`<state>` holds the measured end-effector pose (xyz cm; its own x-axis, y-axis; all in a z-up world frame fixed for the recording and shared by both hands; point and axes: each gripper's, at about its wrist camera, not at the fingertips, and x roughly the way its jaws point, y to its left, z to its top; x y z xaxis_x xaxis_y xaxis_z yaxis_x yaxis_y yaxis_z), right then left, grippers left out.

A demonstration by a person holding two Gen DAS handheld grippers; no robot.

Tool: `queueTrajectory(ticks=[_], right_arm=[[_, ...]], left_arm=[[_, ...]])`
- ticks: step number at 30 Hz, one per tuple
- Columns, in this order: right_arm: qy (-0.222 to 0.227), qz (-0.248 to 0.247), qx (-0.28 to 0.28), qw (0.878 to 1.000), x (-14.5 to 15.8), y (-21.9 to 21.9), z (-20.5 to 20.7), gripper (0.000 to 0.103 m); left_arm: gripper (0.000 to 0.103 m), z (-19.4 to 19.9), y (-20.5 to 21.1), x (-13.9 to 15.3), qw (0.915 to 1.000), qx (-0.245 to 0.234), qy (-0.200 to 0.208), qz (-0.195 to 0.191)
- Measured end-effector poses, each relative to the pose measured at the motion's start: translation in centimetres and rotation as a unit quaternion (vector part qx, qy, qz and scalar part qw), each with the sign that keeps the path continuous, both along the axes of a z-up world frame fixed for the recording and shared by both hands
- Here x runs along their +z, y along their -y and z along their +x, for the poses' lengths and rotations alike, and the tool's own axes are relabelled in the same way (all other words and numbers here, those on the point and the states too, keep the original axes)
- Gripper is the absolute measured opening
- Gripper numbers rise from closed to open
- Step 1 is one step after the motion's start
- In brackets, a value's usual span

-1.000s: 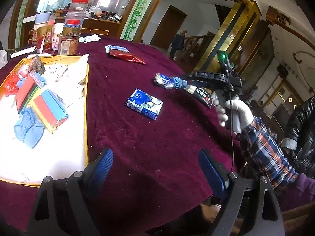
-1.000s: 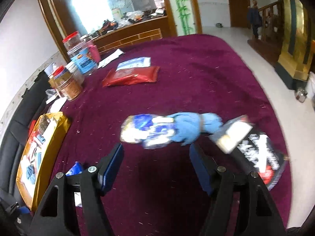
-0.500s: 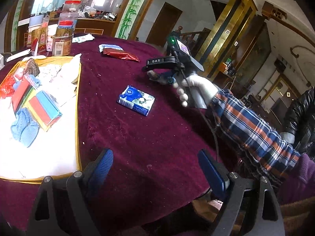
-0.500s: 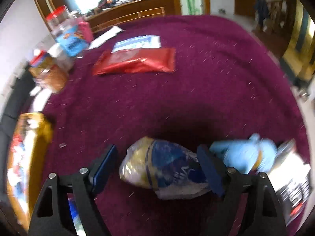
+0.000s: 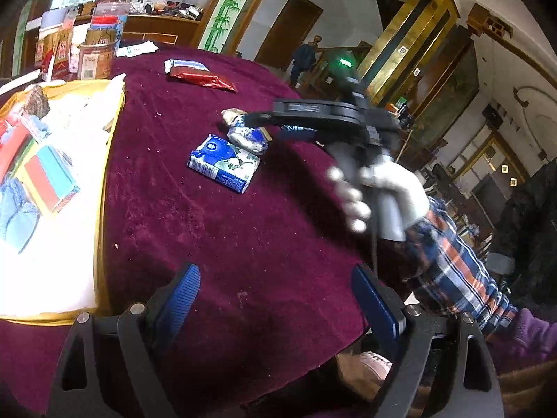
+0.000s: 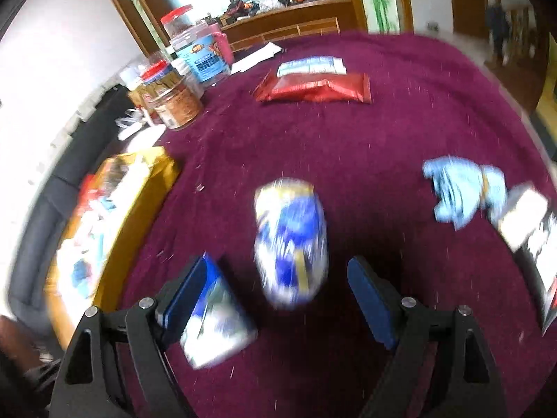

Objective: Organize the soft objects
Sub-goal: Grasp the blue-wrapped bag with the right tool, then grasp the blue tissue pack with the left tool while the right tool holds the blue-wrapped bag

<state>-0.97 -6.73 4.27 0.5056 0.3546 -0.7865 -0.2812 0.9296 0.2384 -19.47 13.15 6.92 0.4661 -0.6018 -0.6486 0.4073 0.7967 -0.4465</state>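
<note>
Tissue pack (image 5: 224, 162): blue-white, print unreadable

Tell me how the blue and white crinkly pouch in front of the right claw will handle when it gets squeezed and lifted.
The pouch looks puffy and rounded, so it would probably give under the pads. Its glossy wrapper may be slippery. It seems light for its bulk, and being rounded it might roll if nudged.

Left wrist view low across maroon table (image 5: 243, 230), right closer, both share blue-white pouch (image 6: 290, 240)
</note>
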Motion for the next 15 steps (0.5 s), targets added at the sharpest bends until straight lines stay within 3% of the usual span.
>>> queueTrajectory(ticks=[2,3,4,5,8,11,15], right_arm=[[-0.002,-0.040,0.001,0.999,-1.0,-2.0,1.4,0.082],[-0.006,-0.052,-0.002,0.999,-1.5,-2.4,1.8,0.077],[-0.012,-0.058,-0.004,0.998,-2.0,-2.7,2.0,0.049],[-0.010,-0.062,-0.012,0.998,-2.2,-2.5,1.8,0.045],[-0.017,-0.035,-0.022,0.999,-2.0,-1.0,0.6,0.044],[0.005,-0.045,-0.055,0.997,-1.6,1.8,-2.2,0.045],[0.016,0.023,-0.083,0.996,-2.0,6.3,-4.5,0.045]], left_arm=[[0.091,-0.3,0.1,0.4,0.9999,0.006,0.007,0.011],[0.091,-0.4,0.2,0.7,0.9996,0.012,0.011,0.022],[0.091,-0.4,0.4,0.9,0.9992,0.017,0.015,0.034],[0.091,-0.3,0.5,1.1,0.9984,0.024,0.019,0.047],[0.091,0.7,0.7,1.2,0.9974,0.036,0.016,0.061],[0.091,2.9,1.4,0.6,0.9965,0.050,0.002,0.066],[0.091,6.8,3.5,-0.7,0.9943,0.062,-0.001,0.087]])
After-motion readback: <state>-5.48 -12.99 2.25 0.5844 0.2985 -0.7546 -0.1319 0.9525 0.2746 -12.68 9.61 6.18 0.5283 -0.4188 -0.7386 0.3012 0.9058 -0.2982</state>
